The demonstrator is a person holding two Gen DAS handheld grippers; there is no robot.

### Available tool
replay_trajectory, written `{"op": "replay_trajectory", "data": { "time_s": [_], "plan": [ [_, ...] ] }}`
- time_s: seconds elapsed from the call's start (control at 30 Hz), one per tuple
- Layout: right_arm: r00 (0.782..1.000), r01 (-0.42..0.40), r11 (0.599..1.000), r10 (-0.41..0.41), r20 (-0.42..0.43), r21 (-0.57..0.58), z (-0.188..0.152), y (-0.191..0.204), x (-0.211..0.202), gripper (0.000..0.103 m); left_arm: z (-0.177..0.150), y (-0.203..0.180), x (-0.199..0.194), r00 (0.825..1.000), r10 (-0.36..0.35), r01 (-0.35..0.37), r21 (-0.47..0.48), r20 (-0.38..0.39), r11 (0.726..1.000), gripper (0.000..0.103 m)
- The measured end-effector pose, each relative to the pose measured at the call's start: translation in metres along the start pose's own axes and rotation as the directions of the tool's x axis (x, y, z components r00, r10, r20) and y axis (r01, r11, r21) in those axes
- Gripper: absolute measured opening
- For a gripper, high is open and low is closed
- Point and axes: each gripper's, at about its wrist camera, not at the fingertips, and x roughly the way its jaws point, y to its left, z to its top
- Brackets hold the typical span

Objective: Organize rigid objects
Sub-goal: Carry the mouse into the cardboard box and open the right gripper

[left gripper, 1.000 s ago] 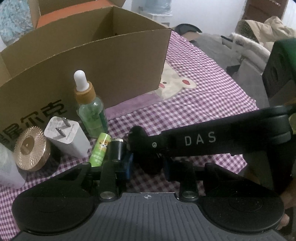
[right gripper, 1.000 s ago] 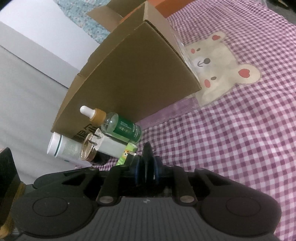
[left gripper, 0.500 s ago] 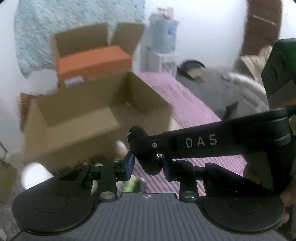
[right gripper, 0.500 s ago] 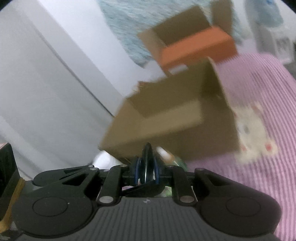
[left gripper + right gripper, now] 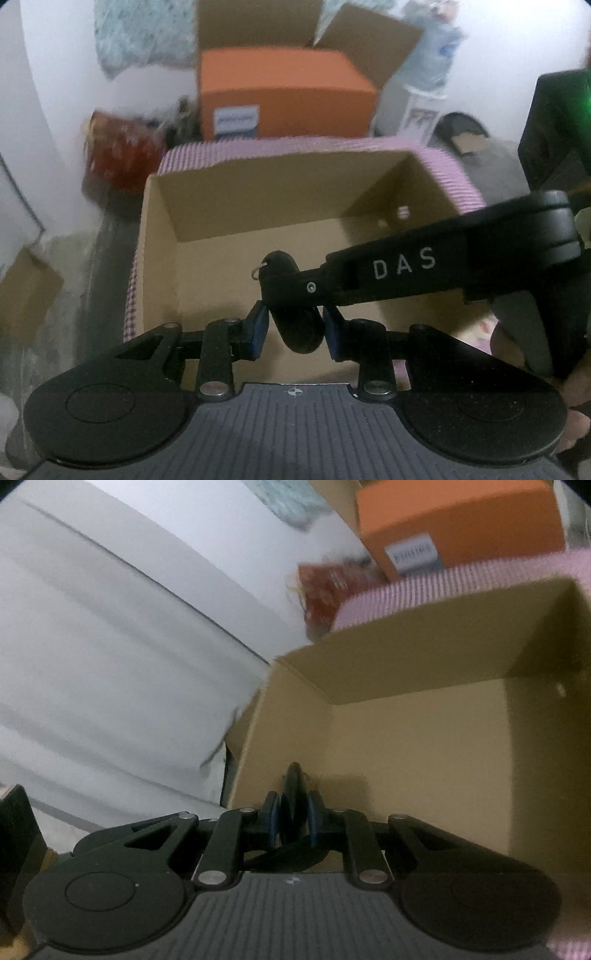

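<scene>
The left tool (image 5: 294, 332) is closed on the rounded end of a black folding device (image 5: 406, 273) marked "DAS"; its blue-padded fingers (image 5: 256, 328) press against both sides of the lower lobe. The device's long axis runs from that gripped end up and to the right in the left wrist view, tilted slightly upward, and ends in a thicker black section at the right edge; a small metal ring (image 5: 258, 268) projects from the upper lobe at the left end. The device hangs above the open cardboard box (image 5: 258, 206), over the box interior, not touching the floor of the box; the box floor visible beneath it is bare.

The right tool (image 5: 291, 821) is closed narrowly on a thin black part (image 5: 293, 794), seen edge-on and standing upright between the fingers (image 5: 272, 821); whether this part belongs to the same device cannot be told from the right wrist view alone. This tool also sits over the near wall of the cardboard box, looking into its interior.

The box rests on a desk covered with purple checked cloth (image 5: 458, 177); beyond the desk stands an orange box (image 5: 284, 96) inside an open carton, with a red bag (image 5: 118, 155) to its left.
</scene>
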Motion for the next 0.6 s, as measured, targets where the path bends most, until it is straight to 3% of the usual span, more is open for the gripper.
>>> {"op": "replay_trajectory", "data": {
  "time_s": [0.27, 0.43, 0.6],
  "plan": [
    [0.996, 0.011, 0.997, -0.004, -0.087, 0.076, 0.027, -0.013, 0.062, 0.018, 0.014, 0.020, 0.042, 0.989, 0.124, -0.127, -0.041, -0.078, 0.991, 0.035],
    [0.998, 0.033, 0.996, -0.028, -0.061, 0.083, 0.037, -0.016, 0.080, 0.020, 0.014, 0.026, 0.042, 0.988, 0.127, -0.132, -0.060, -0.083, 0.989, 0.037],
    [1.000, 0.007, 0.995, -0.005, -0.027, 0.104, 0.038, -0.016, 0.063, 0.020, 0.015, 0.022, 0.031, 0.990, 0.127, -0.130, -0.051, -0.056, 0.990, 0.037]
  ]
}}
